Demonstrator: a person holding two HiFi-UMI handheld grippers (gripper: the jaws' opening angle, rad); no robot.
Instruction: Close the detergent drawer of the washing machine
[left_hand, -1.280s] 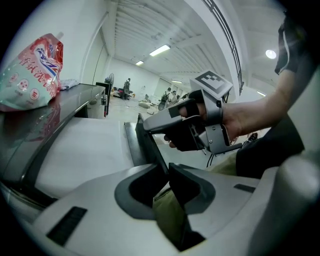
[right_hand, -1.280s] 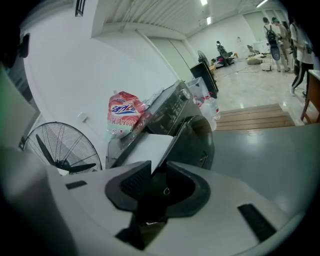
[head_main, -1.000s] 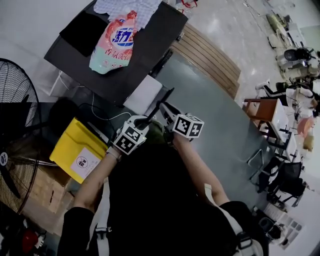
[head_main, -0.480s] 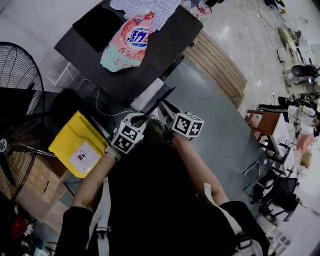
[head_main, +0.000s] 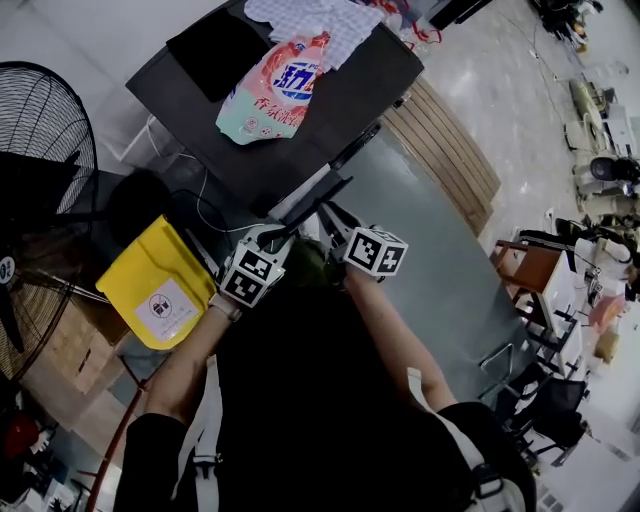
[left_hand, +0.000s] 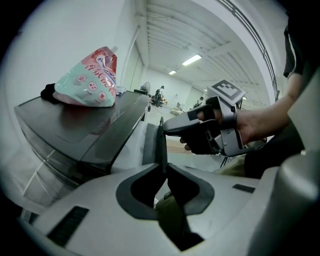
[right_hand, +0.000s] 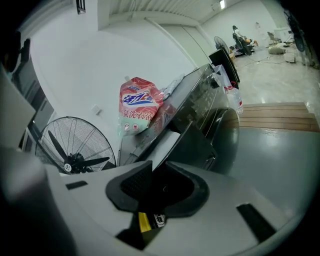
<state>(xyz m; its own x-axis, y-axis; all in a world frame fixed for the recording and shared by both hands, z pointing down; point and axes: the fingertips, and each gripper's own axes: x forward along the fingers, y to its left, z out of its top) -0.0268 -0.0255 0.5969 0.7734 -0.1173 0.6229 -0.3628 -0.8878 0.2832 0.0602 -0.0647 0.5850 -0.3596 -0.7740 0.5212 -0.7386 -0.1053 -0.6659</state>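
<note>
Detergent drawer (head_main: 298, 196) stood pulled out of the washing machine (head_main: 330, 100) at an upper corner of its front. Its long axis ran straight out from that front toward the person, with the dark front panel (head_main: 320, 200) set crosswise at the outer end.

In the head view the white tray showed as a short tongue between machine and panel, and both tools met the panel from the person's side. The left tongs (left_hand: 165, 168) were nearly together, pinching the panel's thin edge, which the left gripper view saw edge-on as an upright dark line. The right tongs (right_hand: 160, 172) stood spread with the panel's lower corner in the gap between them; no pad could be seen pressing on it.

Only the left gripper view showed the right tool from outside, its tip at the panel's upper edge and the right hand (left_hand: 260, 122) behind it. Only the right gripper view showed the round door (right_hand: 231, 137) beside and below the drawer.

A detergent pouch (head_main: 272, 88) lay on the machine's lid next to a checked cloth (head_main: 310, 18). The person's body hid the machine's lower front in the head view, and no view showed the tray's compartments. A fan (head_main: 40, 150) and a yellow box (head_main: 150, 290) stood off to the left.
</note>
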